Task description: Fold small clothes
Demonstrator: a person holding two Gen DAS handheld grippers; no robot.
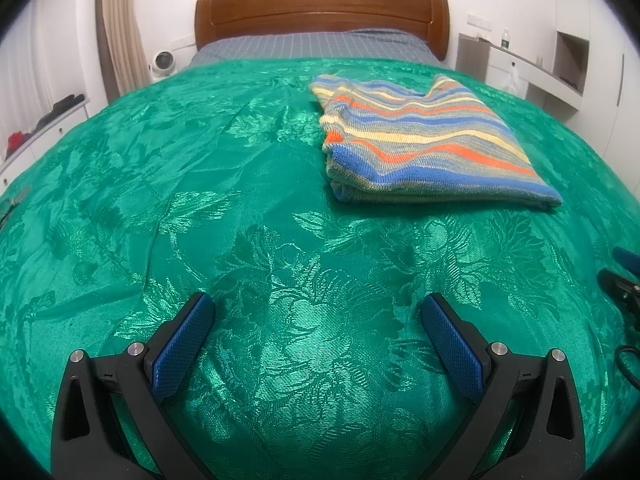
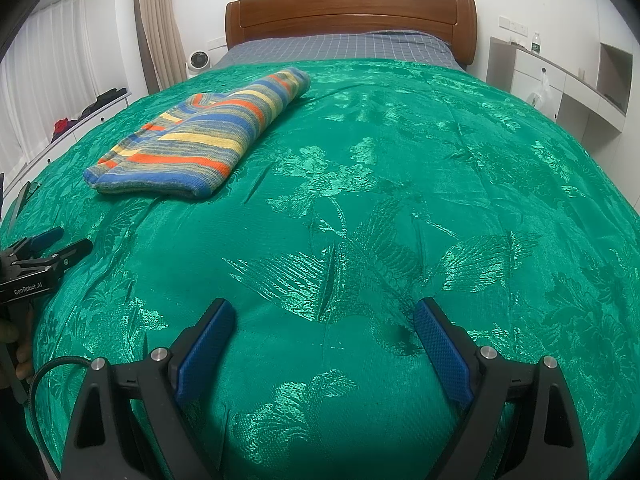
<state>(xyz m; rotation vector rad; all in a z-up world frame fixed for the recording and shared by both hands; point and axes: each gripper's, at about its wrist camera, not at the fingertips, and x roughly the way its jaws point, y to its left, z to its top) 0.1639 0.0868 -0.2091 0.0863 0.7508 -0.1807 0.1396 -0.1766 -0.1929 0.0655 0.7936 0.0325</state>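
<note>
A: Where's the garment?
B: Striped knit sweater (image 1: pixel 430 140) is folded into a compact rectangle, lying flat on the green bedspread (image 1: pixel 240 240), mid-bed, toward the headboard (image 1: pixel 320 8) from both tools. Nothing is touching it.

A: Relative to the tools?
B: Left tool (image 1: pixel 316 312) sits near the foot edge of the bed; the sweater is ahead of it and off to its right, well apart. From the right tool (image 2: pixel 324 316) the same sweater (image 2: pixel 200 136) is ahead and to its left, also well apart. So it lies between the two, further up the bed.

A: Tool state?
B: Both released, fingers spread wide, blue pads (image 1: pixel 184 344) bare, only bedspread between them. Left tool also shows at the left border of the right wrist view (image 2: pixel 52 248), low over the bedspread.

A: Surroundings?
B: Grey checked sheet (image 2: pixel 340 46) under the headboard, small white fan (image 2: pixel 197 60) beside the bed.
</note>
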